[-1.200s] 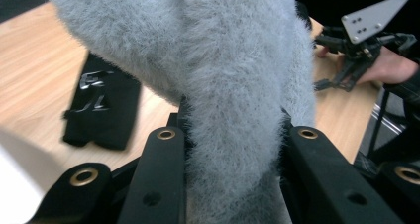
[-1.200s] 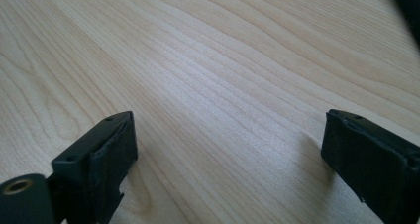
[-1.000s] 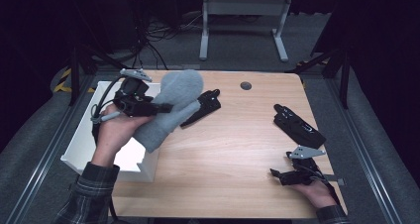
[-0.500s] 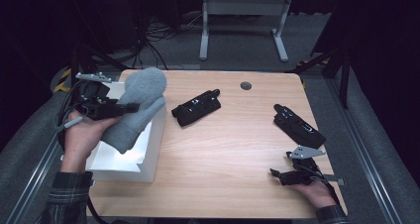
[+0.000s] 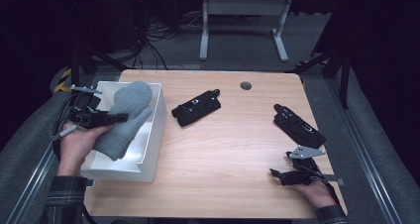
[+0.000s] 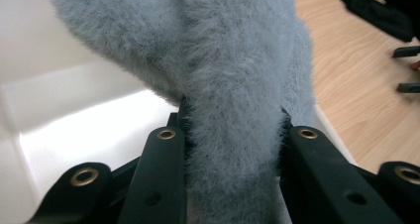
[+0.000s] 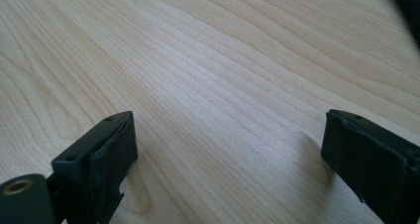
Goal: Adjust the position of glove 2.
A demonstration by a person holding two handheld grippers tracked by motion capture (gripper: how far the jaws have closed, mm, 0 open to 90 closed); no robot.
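A grey fuzzy mitten (image 5: 125, 116) is held by the left gripper (image 5: 110, 118) above the white bin (image 5: 157, 119) at the left edge of the wooden table (image 5: 228, 154). The cuff end hangs down into the bin; whether the bottom is touched cannot be told. In the left gripper view the jaws are seen clamped on the mitten (image 6: 233, 110), the fleece squeezed between them and bulging above.

The right gripper (image 5: 286, 176) is rested low on the table near the front right corner, held in the right hand (image 5: 317, 193). Its jaws are spread wide apart, with nothing but bare wood (image 7: 208, 75) between them.

Two black gloves are left on the table: one (image 5: 196, 107) near the middle, just beside the bin, another (image 5: 298, 125) to the right, near the right gripper.

Handling, judged: the mitten is soft, light, floppy, not fragile and not slippery thanks to the pile. It is compressed easily, so a firm pinch is needed; a bunched fold of the body gives the surest hold. Sag is expected on both sides of the grip, so the rim should be cleared before release. Snagging of fibres on the jaw edges is a small risk.
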